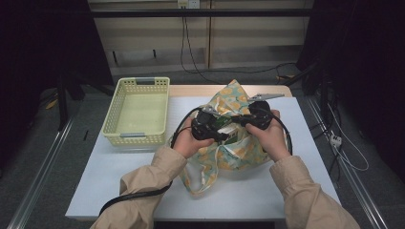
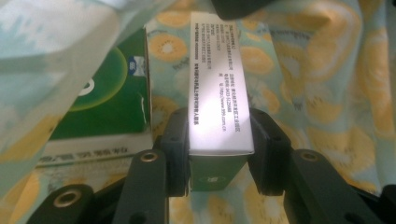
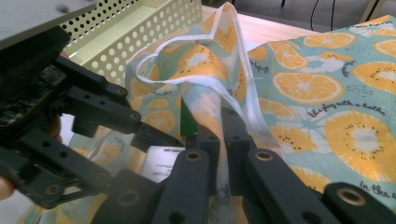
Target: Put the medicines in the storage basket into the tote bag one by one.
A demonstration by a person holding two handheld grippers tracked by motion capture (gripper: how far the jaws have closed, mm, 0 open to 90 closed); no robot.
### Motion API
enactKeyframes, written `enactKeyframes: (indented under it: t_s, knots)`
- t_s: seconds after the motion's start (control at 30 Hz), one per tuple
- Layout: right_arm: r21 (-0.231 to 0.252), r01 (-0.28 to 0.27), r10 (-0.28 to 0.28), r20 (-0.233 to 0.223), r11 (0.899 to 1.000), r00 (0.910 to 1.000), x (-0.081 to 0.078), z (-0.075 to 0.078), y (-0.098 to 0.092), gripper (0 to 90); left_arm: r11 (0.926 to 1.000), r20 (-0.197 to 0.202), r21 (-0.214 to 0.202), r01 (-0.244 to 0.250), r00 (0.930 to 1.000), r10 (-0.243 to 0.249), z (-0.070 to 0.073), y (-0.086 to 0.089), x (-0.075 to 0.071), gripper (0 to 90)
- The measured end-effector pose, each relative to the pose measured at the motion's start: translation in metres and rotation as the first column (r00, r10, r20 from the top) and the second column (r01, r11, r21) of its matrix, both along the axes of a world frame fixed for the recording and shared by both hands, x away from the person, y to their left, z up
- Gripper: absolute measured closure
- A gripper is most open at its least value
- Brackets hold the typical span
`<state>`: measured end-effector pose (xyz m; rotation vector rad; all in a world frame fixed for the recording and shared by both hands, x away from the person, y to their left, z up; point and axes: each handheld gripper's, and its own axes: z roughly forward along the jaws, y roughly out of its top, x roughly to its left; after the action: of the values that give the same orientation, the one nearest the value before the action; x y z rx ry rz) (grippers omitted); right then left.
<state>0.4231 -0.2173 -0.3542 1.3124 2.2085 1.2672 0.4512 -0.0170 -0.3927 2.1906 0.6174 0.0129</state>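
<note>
A person sits at the table (image 1: 119, 186) with a gripper in each hand, and both hands meet over a cloth bag (image 1: 229, 152) near the middle of the high view. The bag is light blue-green with orange fruit slices printed on it. It lies open on the white tabletop, a little right of the middle.

The left gripper (image 2: 219, 140) has its two black jaws clamped on a small box (image 2: 217, 84). The box is white on top with tiny black printing, and green at the near end. It sits in the middle of the left gripper view, with the bag's cloth under and around it. A second green box (image 2: 109, 93) lies just beside it, at the left of that view, partly under a fold of pale cloth.

The right gripper (image 3: 220, 140) has its jaws together on the edge of the bag, in the lower middle of the right gripper view. The cloth and its white hem rise up from between them. The left gripper shows at the left side of that view.

A pale yellow basket (image 1: 125, 139) with small holes stands in the upper left part of the table, near the bag but apart from it.
</note>
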Motion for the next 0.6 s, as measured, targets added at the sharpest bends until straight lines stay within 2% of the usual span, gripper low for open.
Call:
enactKeyframes:
  t_s: [0.03, 0.07, 0.17, 0.2, 0.23, 0.27, 0.4, 0.47, 0.53, 0.57, 0.6]
  knots:
    - [0.000, -0.001, 0.001, 0.000, 1.000, 1.0000, 0.000, 0.000, 0.000, 89.1, 1.0000, 0.002, -0.007, -0.002, 1.0000, 0.002, -0.001, 0.000, 0.001, 62.9]
    - [-0.001, -0.003, 0.003, -0.001, 1.000, 1.0000, 0.000, 0.000, 0.001, 89.1, 0.9997, 0.022, 0.000, -0.026, 0.9994, 0.026, -0.001, -0.002, 0.001, 62.8]
    - [0.002, -0.004, 0.004, 0.002, 1.000, 1.0000, 0.001, -0.001, 0.001, 89.1, 0.9998, 0.007, -0.020, -0.004, 1.0000, 0.004, -0.005, -0.003, 0.004, 62.1]
    - [0.000, -0.003, 0.003, 0.001, 1.000, 1.0000, 0.001, -0.001, 0.001, 89.1, 0.9992, -0.011, -0.039, -0.006, 0.9999, 0.006, -0.006, -0.004, 0.004, 59.8]
    - [0.001, -0.002, 0.002, -0.001, 1.000, 1.0000, 0.001, -0.002, 0.001, 89.2, 0.9989, -0.029, -0.045, -0.008, 0.9996, 0.007, -0.008, -0.004, 0.005, 50.1]
    - [0.000, -0.001, 0.001, -0.003, 1.000, 1.0000, 0.001, -0.003, 0.001, 89.1, 0.9992, -0.034, -0.040, -0.003, 0.9994, 0.002, -0.008, -0.003, 0.005, 39.8]
    - [-0.001, 0.001, -0.001, -0.014, 1.000, 0.9999, 0.000, -0.008, -0.001, 89.2, 0.9993, -0.039, -0.016, 0.033, 0.9987, -0.034, -0.007, 0.003, 0.002, 31.2]
    - [0.004, 0.003, -0.003, -0.014, 1.000, 0.9999, 0.000, -0.010, -0.002, 89.2, 0.9993, -0.024, 0.003, 0.038, 0.9990, -0.038, -0.005, 0.008, 0.000, 26.1]
    - [0.004, 0.001, -0.001, -0.018, 1.000, 0.9998, 0.000, -0.011, -0.001, 89.1, 0.9992, -0.030, 0.006, 0.040, 0.9987, -0.040, -0.003, 0.015, -0.001, 19.1]
    - [0.005, 0.001, -0.001, -0.017, 1.000, 0.9999, 0.000, -0.011, -0.001, 89.1, 0.9988, -0.027, 0.013, 0.048, 0.9985, -0.047, -0.001, 0.019, -0.002, 18.3]
    - [0.006, 0.001, -0.001, -0.018, 1.000, 0.9998, 0.000, -0.011, -0.001, 89.2, 0.9991, -0.020, 0.028, 0.031, 0.9993, -0.031, 0.001, 0.023, -0.004, 18.3]
